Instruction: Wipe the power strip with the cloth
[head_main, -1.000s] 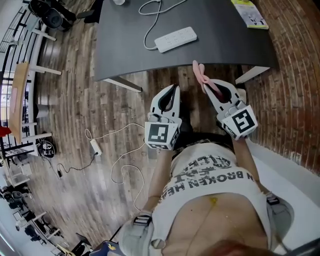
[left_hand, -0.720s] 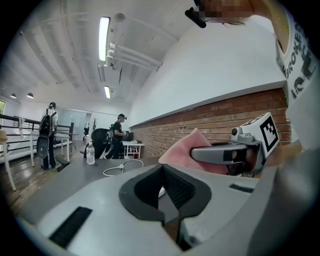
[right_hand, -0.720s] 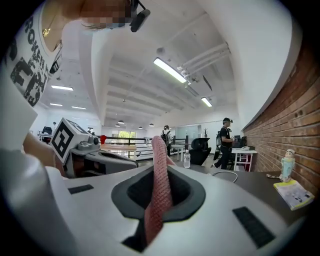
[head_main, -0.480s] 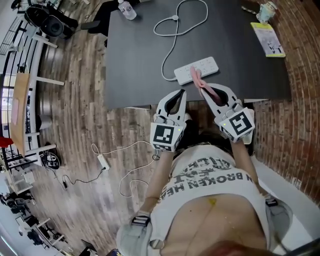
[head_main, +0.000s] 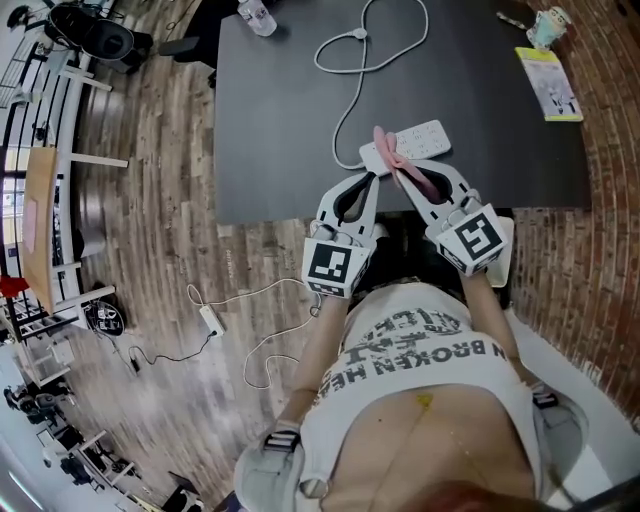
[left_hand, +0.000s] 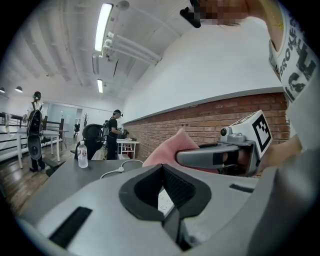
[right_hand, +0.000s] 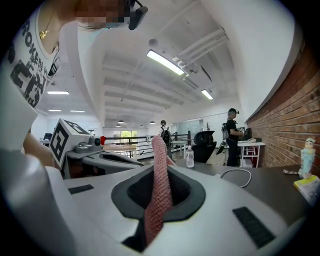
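Table (head_main: 280, 110) bears power strip (head_main: 427, 137) beneath cloth (head_main: 384, 148) clamped in right gripper (head_main: 402, 174); left gripper (head_main: 364, 181) closed.

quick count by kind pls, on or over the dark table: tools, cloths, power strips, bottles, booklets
tools: 2 (left tool, shut and empty; right tool)
cloths: 1 (pink cloth, clamped in the right tool)
power strips: 1 (white power strip)
bottles: 1 (clear bottle)
booklets: 1 (booklet)
total: 6
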